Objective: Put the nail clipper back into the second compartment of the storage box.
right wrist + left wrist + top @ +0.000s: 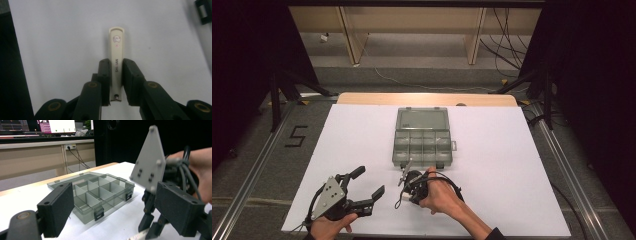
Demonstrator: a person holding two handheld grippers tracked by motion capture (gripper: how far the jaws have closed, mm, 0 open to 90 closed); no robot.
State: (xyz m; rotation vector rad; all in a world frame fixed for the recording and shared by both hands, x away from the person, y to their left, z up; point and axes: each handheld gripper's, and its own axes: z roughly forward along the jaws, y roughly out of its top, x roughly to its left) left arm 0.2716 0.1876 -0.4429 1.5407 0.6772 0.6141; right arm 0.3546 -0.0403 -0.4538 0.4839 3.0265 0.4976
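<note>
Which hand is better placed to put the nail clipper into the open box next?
The right. Its gripper is already shut on the cream nail clipper, just in front of the open compartment box. The left gripper stands off to the side with jaws open and nothing between them.

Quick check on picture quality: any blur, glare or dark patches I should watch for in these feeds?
High view: even light on the white table, dark at both sides, the organizer box soft. Left gripper view: near jaws blurred, box fairly sharp. Right gripper view: nail clipper sharp between the right gripper jaws, no glare, dark left edge.
</note>
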